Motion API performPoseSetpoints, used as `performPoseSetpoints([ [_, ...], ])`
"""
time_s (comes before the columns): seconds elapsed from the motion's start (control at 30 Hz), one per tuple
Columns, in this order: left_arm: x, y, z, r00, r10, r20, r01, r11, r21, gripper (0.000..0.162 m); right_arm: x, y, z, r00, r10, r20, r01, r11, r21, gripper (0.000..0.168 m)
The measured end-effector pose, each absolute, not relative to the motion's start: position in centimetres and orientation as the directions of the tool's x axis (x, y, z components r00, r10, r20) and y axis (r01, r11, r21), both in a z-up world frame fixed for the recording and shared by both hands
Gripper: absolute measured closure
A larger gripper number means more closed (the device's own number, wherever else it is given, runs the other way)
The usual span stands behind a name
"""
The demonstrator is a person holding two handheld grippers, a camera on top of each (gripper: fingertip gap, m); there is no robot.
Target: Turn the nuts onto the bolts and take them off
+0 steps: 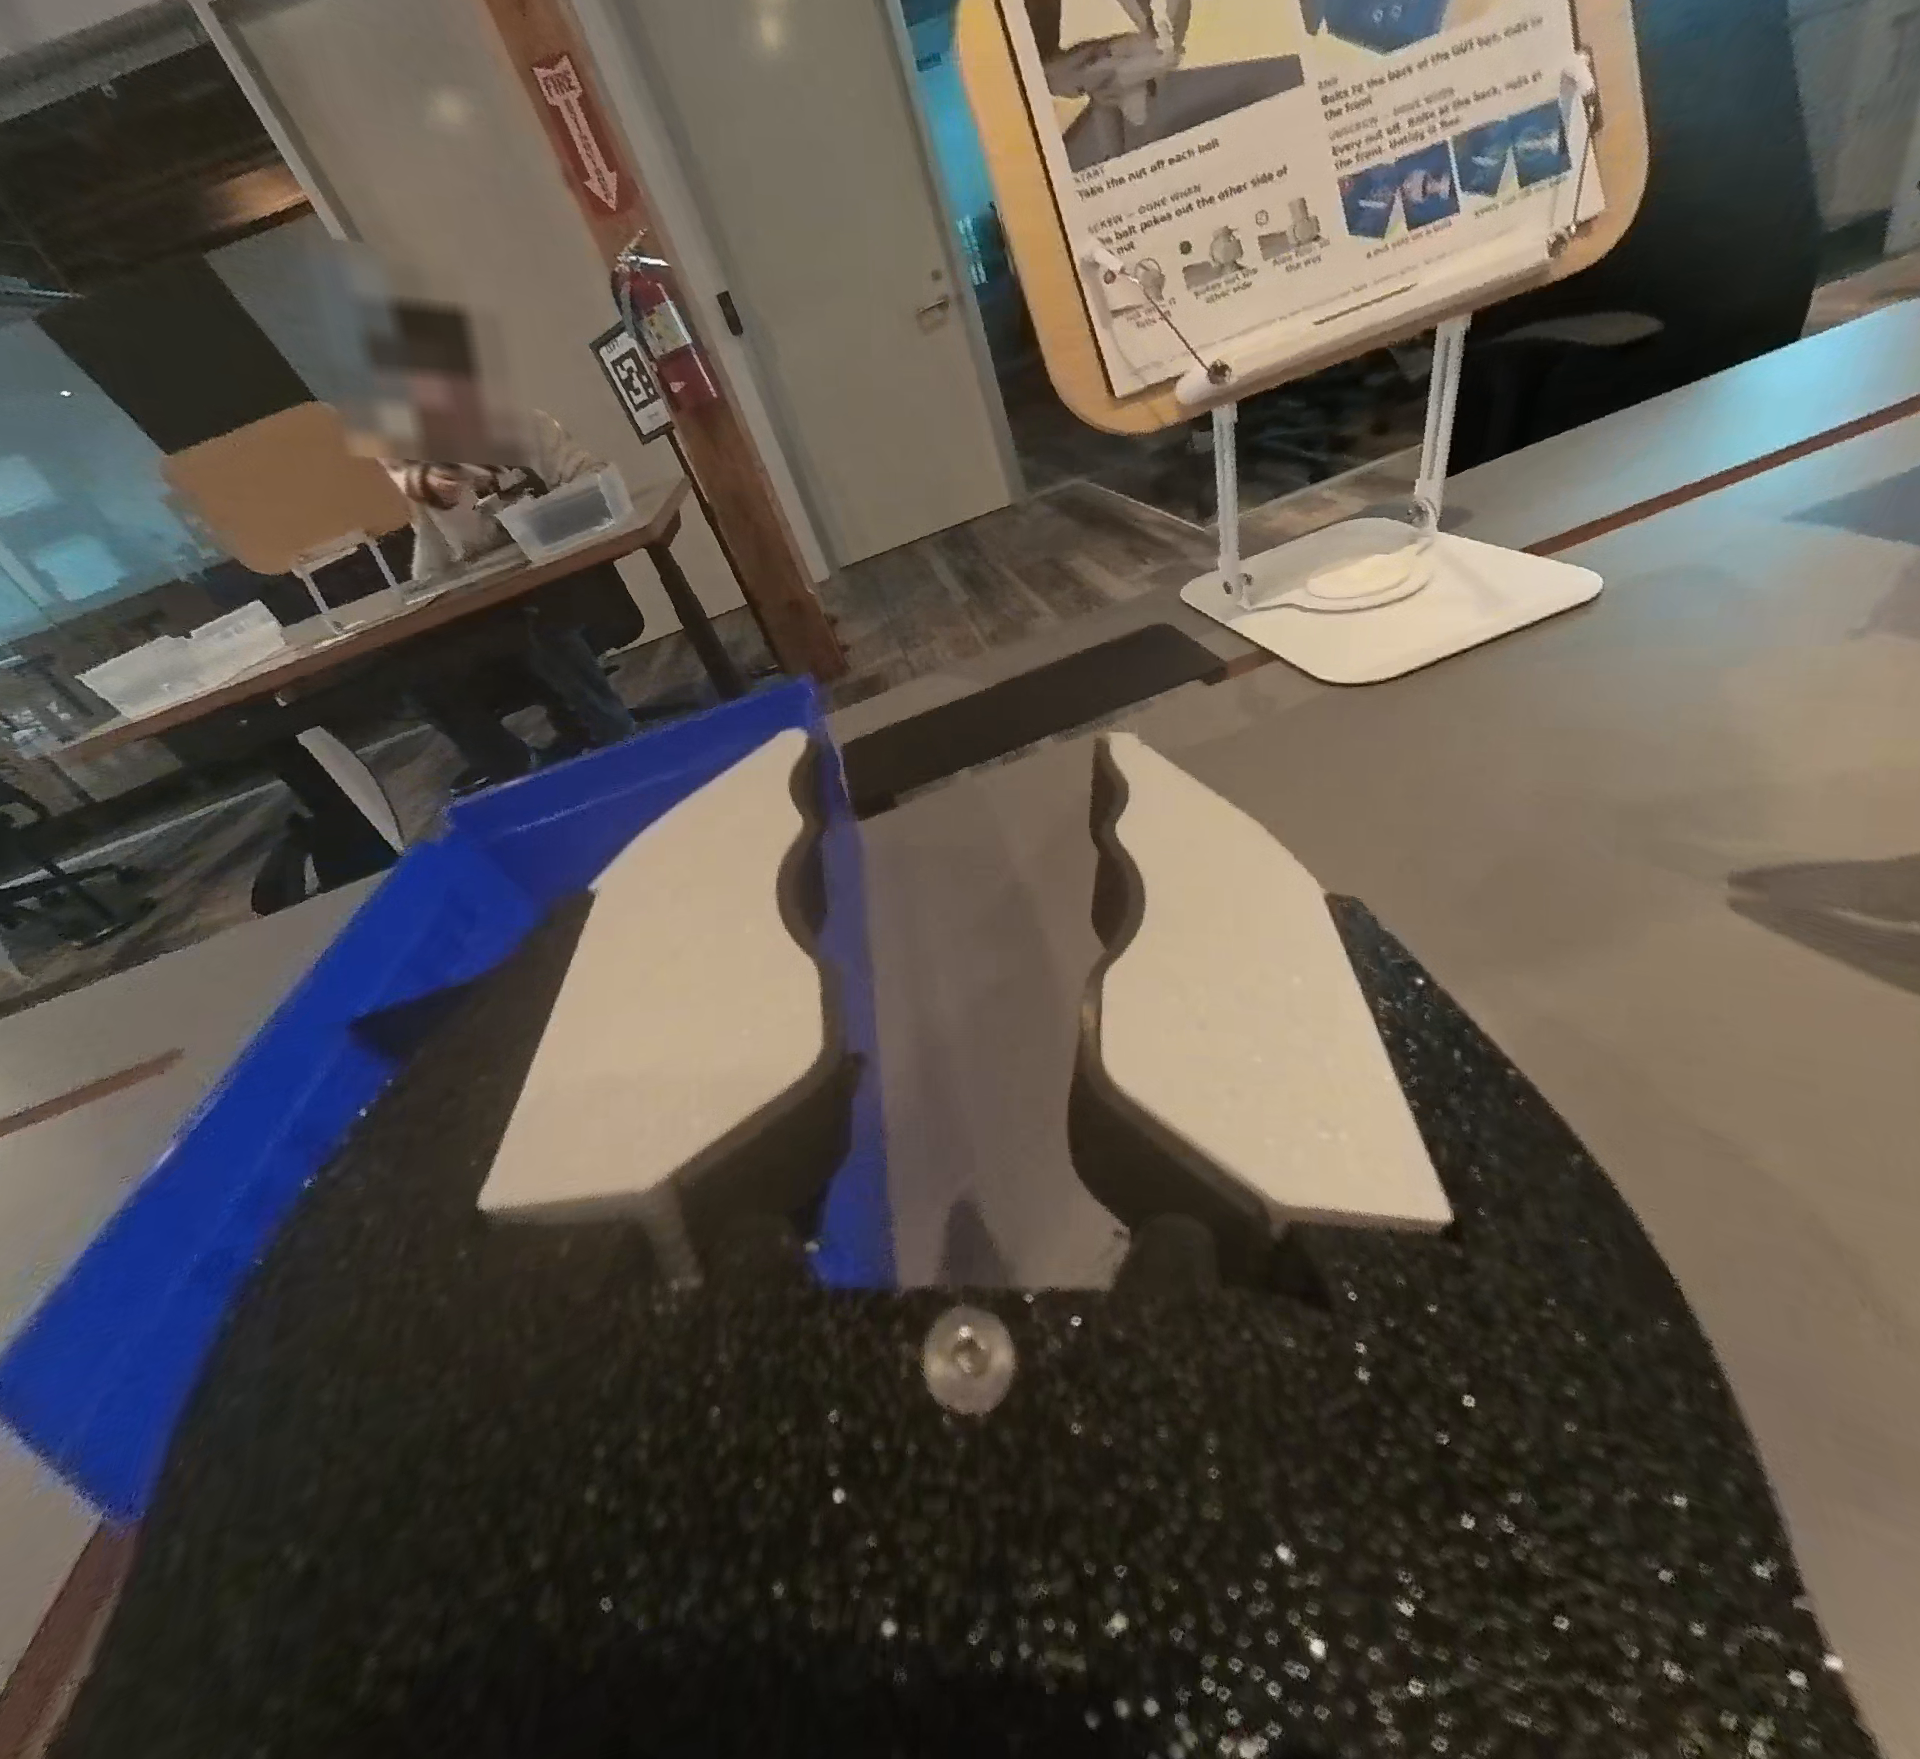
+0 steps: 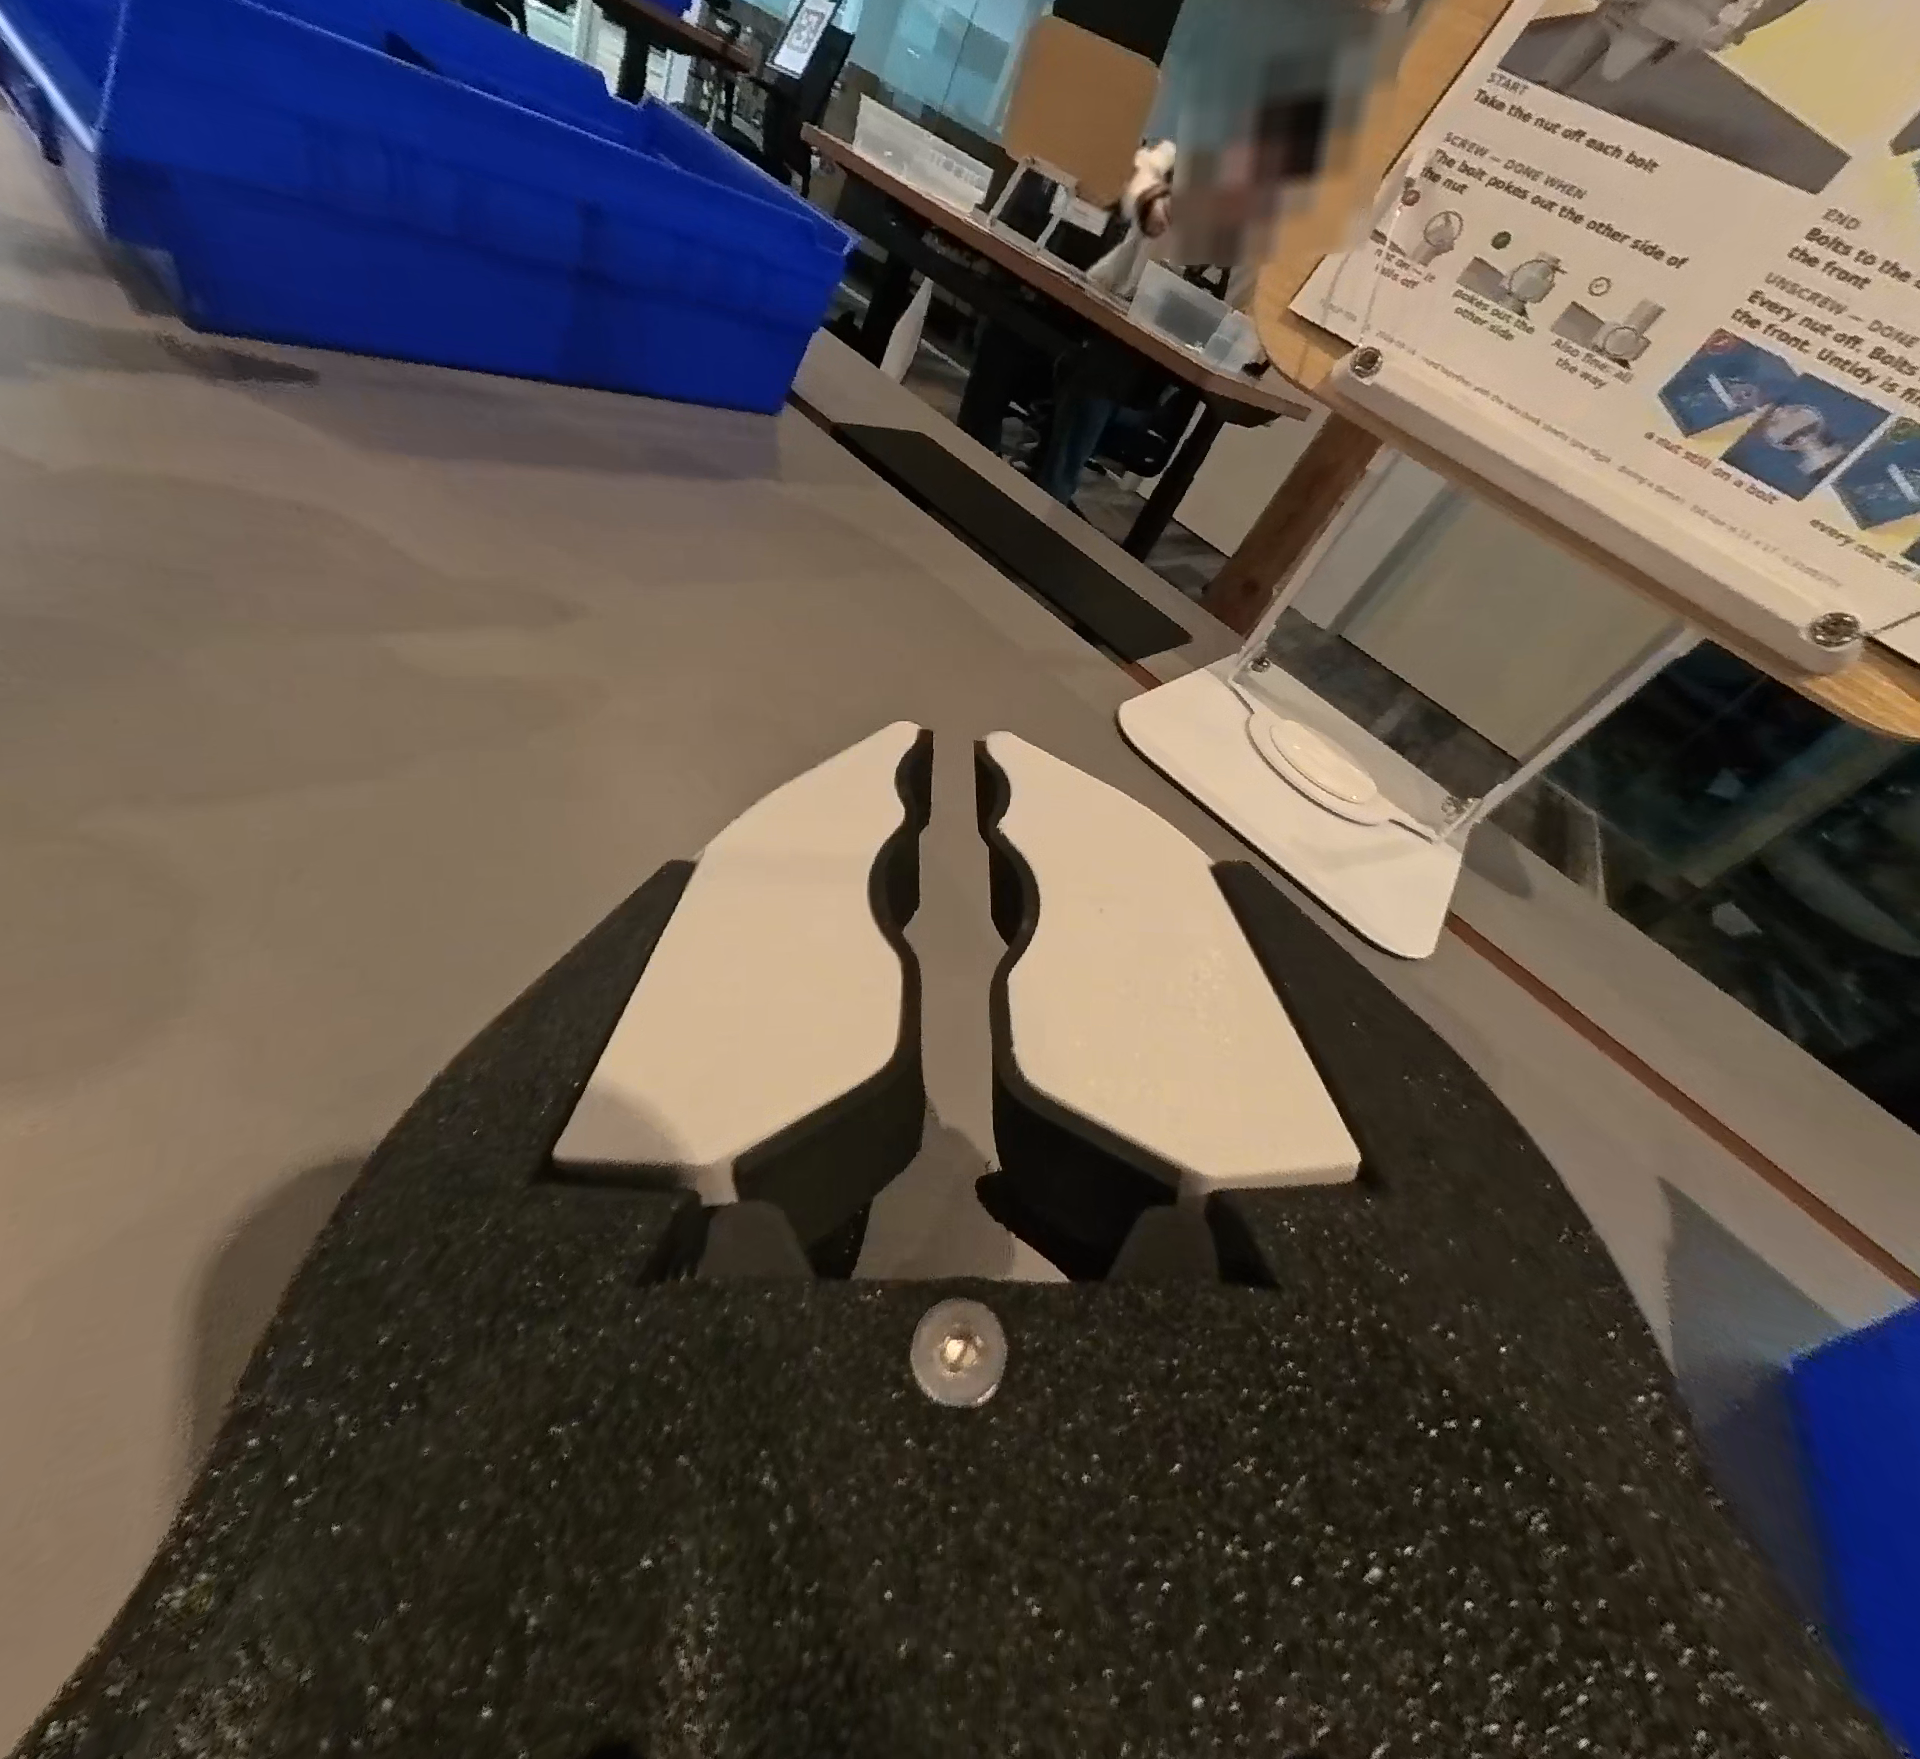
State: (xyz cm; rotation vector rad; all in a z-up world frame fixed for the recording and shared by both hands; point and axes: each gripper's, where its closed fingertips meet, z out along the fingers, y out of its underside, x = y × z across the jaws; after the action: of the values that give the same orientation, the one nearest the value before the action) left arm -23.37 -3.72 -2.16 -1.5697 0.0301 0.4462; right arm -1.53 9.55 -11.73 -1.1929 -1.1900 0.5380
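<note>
No nuts or bolts show in either view. In the left wrist view my left gripper (image 1: 956, 753) is open and empty, low over the grey table (image 1: 1455, 878). Its left finger (image 1: 675, 982) lies over the corner of a blue bin (image 1: 260, 1138), whose inside is hidden. In the right wrist view my right gripper (image 2: 951, 738) is shut to a narrow slit with nothing between the fingers, low over the bare grey table (image 2: 364, 722). A blurred blue bin edge (image 2: 1860, 1522) shows at the lower right.
An instruction board (image 1: 1299, 99) on a white stand (image 1: 1455, 608) stands at the table's far edge; it also shows in the right wrist view (image 2: 1662, 203). More blue bins (image 2: 468, 255) sit far left. A black strip (image 2: 1018, 535) lies along the table's far edge. A person sits at another table (image 1: 468, 483).
</note>
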Motion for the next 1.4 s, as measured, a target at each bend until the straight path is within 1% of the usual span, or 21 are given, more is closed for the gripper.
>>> performPoseSetpoints([
  [0.1, -23.7, -3.0, -1.1, 0.93, 0.236, -0.28, -0.273, -0.066, -0.96, 0.113, -1.5, 9.6, -11.7, 0.334, 0.868, 0.367, 0.214, 0.309, -0.927, 0.161],
  [0.17, -24.2, -2.3, 0.1, 0.921, 0.233, -0.312, -0.299, -0.089, -0.95, 0.113, -1.6, 9.5, -11.7, 0.326, 0.876, 0.355, 0.208, 0.3, -0.931, 0.161],
  [0.23, -24.8, -1.7, 2.1, 0.909, 0.236, -0.344, -0.333, -0.089, -0.939, 0.113, -1.7, 9.3, -11.7, 0.317, 0.876, 0.364, 0.206, 0.311, -0.928, 0.161],
  [0.4, -25.7, -0.7, 8.4, 0.914, 0.213, -0.347, -0.349, -0.028, -0.937, 0.116, -1.9, 8.5, -11.5, 0.301, 0.855, 0.422, 0.215, 0.371, -0.903, 0.161],
  [0.53, -24.7, -0.5, 9.9, 0.936, 0.13, -0.327, -0.328, -0.013, -0.944, 0.121, -2.0, 8.2, -11.3, 0.294, 0.843, 0.45, 0.217, 0.4, -0.89, 0.161],
  [0.63, -25.0, -0.9, 9.5, 0.94, 0.106, -0.326, -0.327, -0.009, -0.945, 0.127, -2.1, 8.1, -11.4, 0.296, 0.833, 0.467, 0.229, 0.413, -0.881, 0.161],
  [0.8, -28.4, -2.4, 7.4, 0.952, 0.101, -0.288, -0.286, -0.032, -0.958, 0.126, -2.2, 8.0, -11.3, 0.302, 0.834, 0.462, 0.228, 0.407, -0.884, 0.16],
  [0.87, -30.0, -2.8, 6.7, 0.957, 0.087, -0.277, -0.271, -0.073, -0.96, 0.123, -2.7, 7.7, -11.3, 0.296, 0.846, 0.444, 0.216, 0.393, -0.894, 0.16],
  [1.0, -32.7, -3.5, 5.8, 0.953, 0.082, -0.293, -0.282, -0.13, -0.951, 0.122, -4.5, 6.9, -11.0, 0.291, 0.866, 0.407, 0.179, 0.369, -0.912, 0.159],
  [1.13, -34.7, -3.7, 5.2, 0.945, 0.058, -0.321, -0.31, -0.152, -0.939, 0.127, -7.6, 6.0, -10.9, 0.26, 0.887, 0.381, 0.149, 0.353, -0.924, 0.159],
  [1.23, -36.3, -3.7, 3.8, 0.951, 0.003, -0.308, -0.302, -0.193, -0.934, 0.136, -9.8, 5.3, -11.2, 0.22, 0.894, 0.389, 0.151, 0.363, -0.919, 0.159],
  [1.33, -36.6, -3.8, 1.8, 0.953, -0.118, -0.28, -0.3, -0.236, -0.924, 0.139, -11.4, 4.9, -11.4, 0.195, 0.895, 0.4, 0.149, 0.376, -0.915, 0.159],
  [1.4, -36.8, -4.0, 0.7, 0.95, -0.166, -0.263, -0.299, -0.255, -0.919, 0.141, -12.1, 4.8, -11.3, 0.186, 0.9, 0.395, 0.14, 0.373, -0.917, 0.159],
])
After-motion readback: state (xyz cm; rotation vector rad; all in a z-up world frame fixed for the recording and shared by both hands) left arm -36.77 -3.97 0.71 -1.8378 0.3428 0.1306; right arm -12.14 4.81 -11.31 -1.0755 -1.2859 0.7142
